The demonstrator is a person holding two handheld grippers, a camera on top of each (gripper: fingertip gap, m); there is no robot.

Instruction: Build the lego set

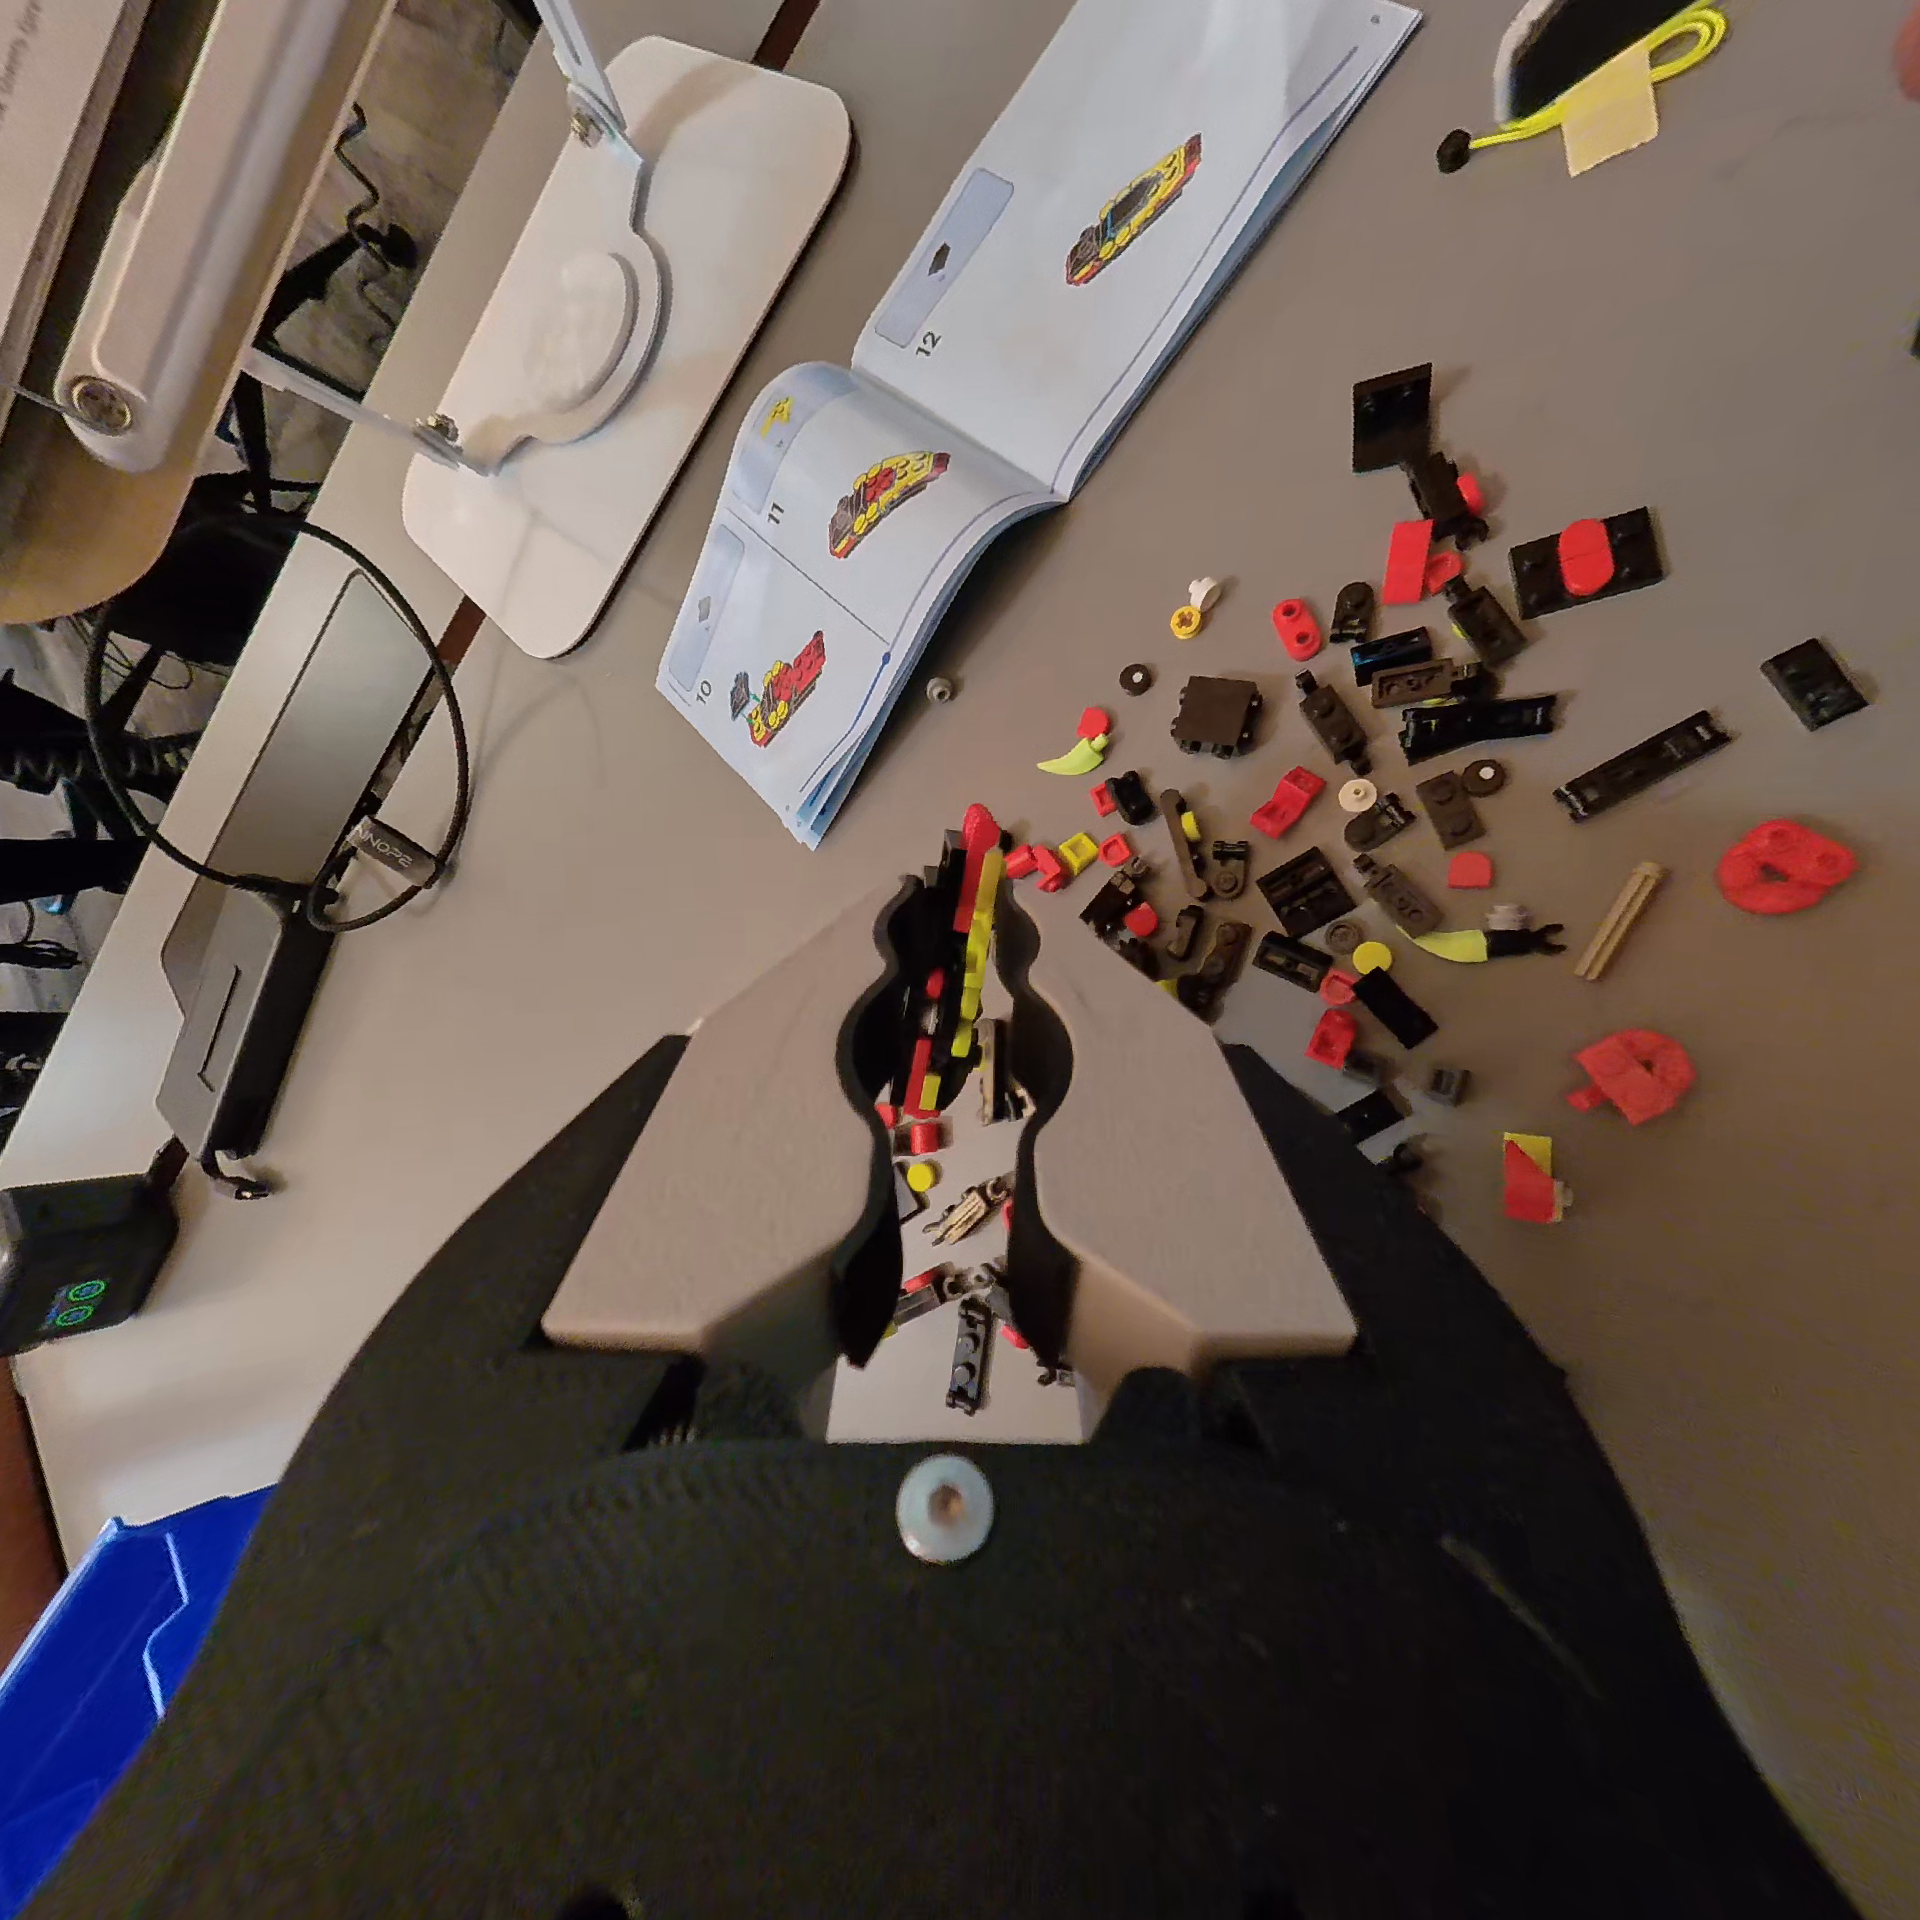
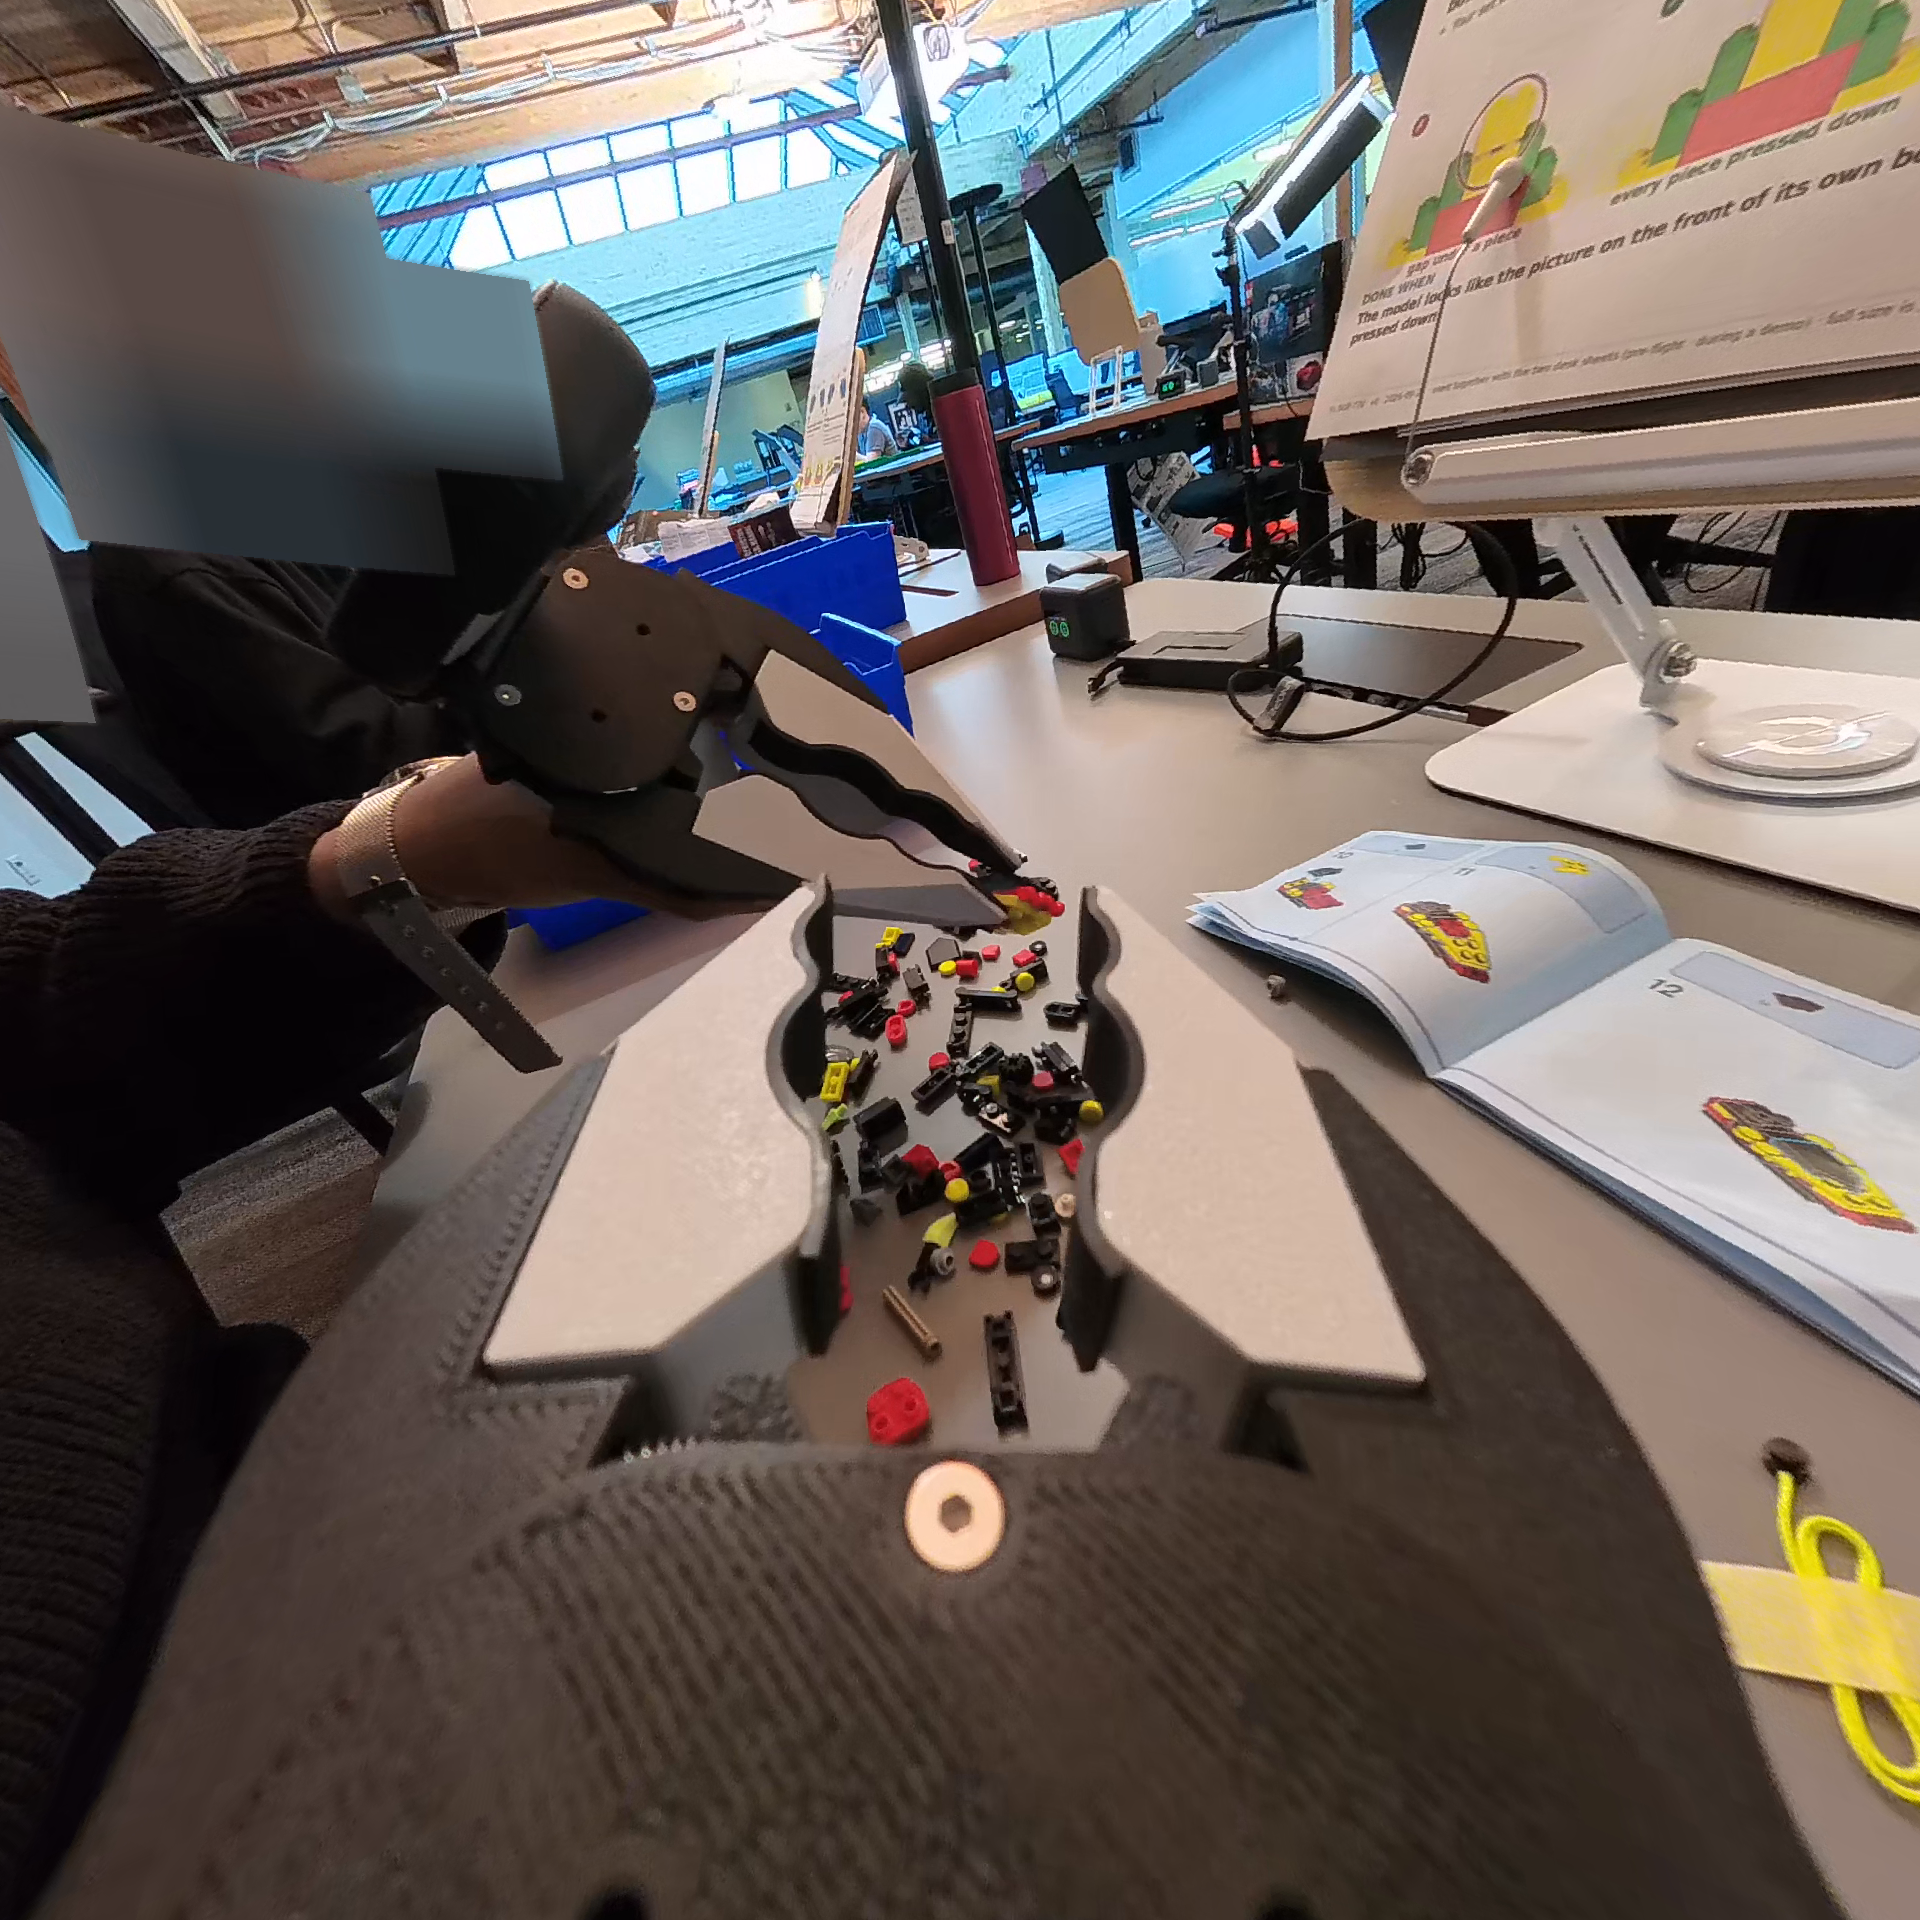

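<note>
My left gripper (image 1: 961,904) is shut on a small partly built model (image 1: 966,966) of black, red and yellow bricks, held just above the grey table (image 1: 644,987). In the right wrist view the left gripper (image 2: 1003,883) holds the model (image 2: 1029,904) at the far end of the pile. A pile of loose black, red and yellow pieces (image 1: 1351,810) lies to its right and shows between my right fingers (image 2: 966,1122). My right gripper (image 2: 956,914) is open and empty above the pile. An open instruction booklet (image 1: 987,416) lies beyond the pieces (image 2: 1558,1018).
A white stand base (image 1: 623,343) sits behind the booklet (image 2: 1714,758), carrying a tilted instruction board (image 2: 1662,208). A black device with a looped cable (image 1: 260,883) lies at the table's left. A blue bin (image 1: 94,1662) is near the left edge. A person's sleeved arm (image 2: 156,935) holds the left gripper. About 12 centimeters separates my left fingertips from my right.
</note>
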